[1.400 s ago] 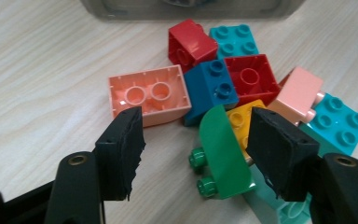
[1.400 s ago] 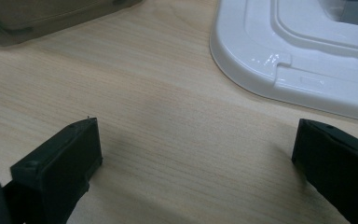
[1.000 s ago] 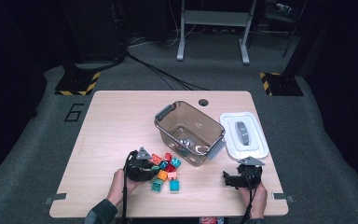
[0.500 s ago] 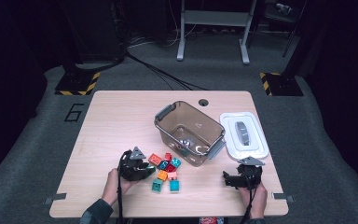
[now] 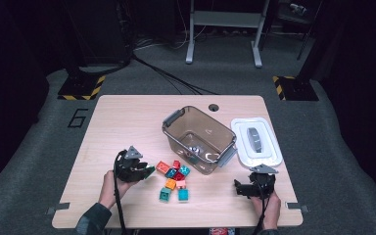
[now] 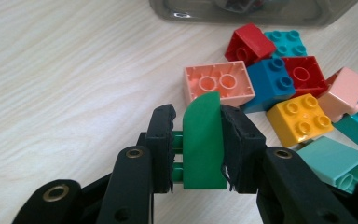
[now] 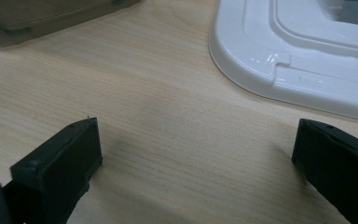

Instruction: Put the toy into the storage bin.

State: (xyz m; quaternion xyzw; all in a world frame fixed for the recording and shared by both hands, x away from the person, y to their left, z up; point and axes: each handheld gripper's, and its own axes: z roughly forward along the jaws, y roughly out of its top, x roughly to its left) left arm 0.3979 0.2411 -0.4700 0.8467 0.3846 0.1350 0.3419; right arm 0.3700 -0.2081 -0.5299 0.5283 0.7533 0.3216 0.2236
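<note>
My left gripper (image 6: 196, 140) is shut on a green brick (image 6: 204, 142) with a curved top, held just off the wood. In the high view that left gripper (image 5: 144, 172) sits left of a pile of several coloured bricks (image 5: 175, 177). Close before the jaws lie a pink brick (image 6: 219, 84), a blue brick (image 6: 271, 84), red bricks (image 6: 249, 43) and a yellow brick (image 6: 299, 119). My right gripper (image 7: 196, 154) stands open over bare wood, nothing between its jaws; it rests near the table's front right (image 5: 245, 188).
A clear plastic bin (image 5: 198, 138) with grey handles stands mid-table, small items on its floor. Its white lid (image 5: 256, 142) lies flat to the right, close ahead of my right gripper (image 7: 307, 60). A cable hole (image 5: 213, 107) sits at the table's far edge.
My left gripper has drawn back to the left, away from the brick pile, and risen slightly with the green brick in it. The right gripper has stayed put.
</note>
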